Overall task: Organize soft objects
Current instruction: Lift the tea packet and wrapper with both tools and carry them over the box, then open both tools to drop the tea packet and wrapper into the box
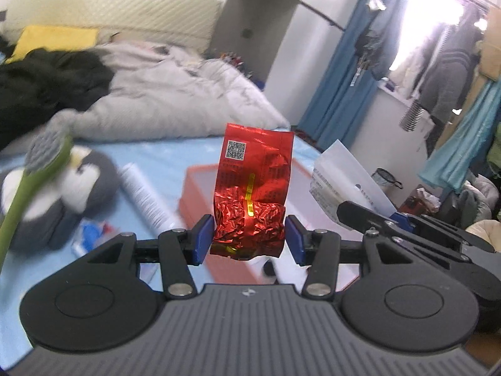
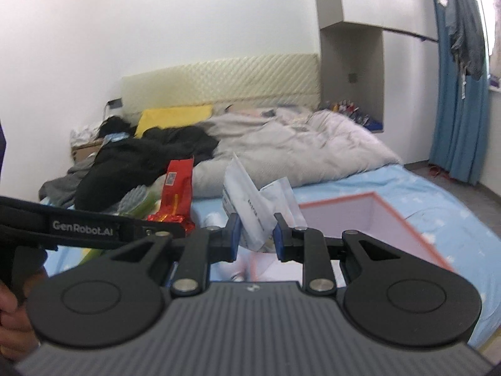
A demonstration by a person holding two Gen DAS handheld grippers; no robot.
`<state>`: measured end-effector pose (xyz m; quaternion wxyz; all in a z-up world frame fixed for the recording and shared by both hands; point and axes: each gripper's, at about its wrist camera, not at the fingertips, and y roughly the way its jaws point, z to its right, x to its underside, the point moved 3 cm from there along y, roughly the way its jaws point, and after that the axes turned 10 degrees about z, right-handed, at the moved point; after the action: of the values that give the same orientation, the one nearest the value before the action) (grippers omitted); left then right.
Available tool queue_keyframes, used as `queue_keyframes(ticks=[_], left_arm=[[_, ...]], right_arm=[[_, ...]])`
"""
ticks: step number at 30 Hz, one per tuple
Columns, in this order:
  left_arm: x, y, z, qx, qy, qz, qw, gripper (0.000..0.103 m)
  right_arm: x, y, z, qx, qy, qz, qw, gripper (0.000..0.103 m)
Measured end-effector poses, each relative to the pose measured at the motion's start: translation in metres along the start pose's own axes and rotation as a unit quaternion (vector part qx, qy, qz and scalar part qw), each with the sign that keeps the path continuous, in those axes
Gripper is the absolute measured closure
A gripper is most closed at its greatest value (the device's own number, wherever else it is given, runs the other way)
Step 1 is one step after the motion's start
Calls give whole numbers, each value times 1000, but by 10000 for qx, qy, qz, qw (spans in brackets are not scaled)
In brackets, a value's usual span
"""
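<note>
My left gripper (image 1: 249,239) is shut on a crinkled red foil packet (image 1: 253,188), held upright above the bed. That red foil packet (image 2: 175,194) also shows at the left in the right wrist view. My right gripper (image 2: 256,238) is shut on a white printed pouch (image 2: 253,200), lifted over the bed; the same white pouch (image 1: 341,178) appears at the right of the left wrist view. An open pink box (image 1: 200,188) lies on the blue sheet below both; its pink box rim (image 2: 404,219) shows at the right. A penguin plush (image 1: 78,188) lies at the left.
A green-stemmed knitted flower (image 1: 40,163) crosses the left edge. A white tube (image 1: 144,197) lies beside the plush. A grey duvet (image 2: 281,144), black clothes (image 2: 141,156) and a yellow pillow (image 2: 172,116) cover the far bed. Blue curtains (image 2: 460,94) hang at the right.
</note>
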<state>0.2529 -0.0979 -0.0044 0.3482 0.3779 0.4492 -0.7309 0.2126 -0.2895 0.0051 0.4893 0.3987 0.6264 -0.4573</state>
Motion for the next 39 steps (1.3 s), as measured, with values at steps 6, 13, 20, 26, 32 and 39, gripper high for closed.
queue_keyframes(ticks=[6,13,20,26,32,39], left_arm=[[-29,25,32,229,77,-18,9997,47],[-38,74,63,452,235,-312,9982,47],[-25,150,66,443,266,-1020,9934,47],[-1,198,58,350,125,-1579,9868,47],[20,230,57,145,297,-2052,9782,47],[33,238,55,115,375,-2192,9749,47]], right_arm=[[-22,13,39,425,211,-89,9988,77],[-24,30,83,792,243,-410,9957,77],[2,49,122,1060,379,-952,9891,77],[43,70,156,1342,582,-1724,9741,77],[75,84,179,1505,737,-2206,9609,77],[87,89,179,1406,779,-2306,9597,73]])
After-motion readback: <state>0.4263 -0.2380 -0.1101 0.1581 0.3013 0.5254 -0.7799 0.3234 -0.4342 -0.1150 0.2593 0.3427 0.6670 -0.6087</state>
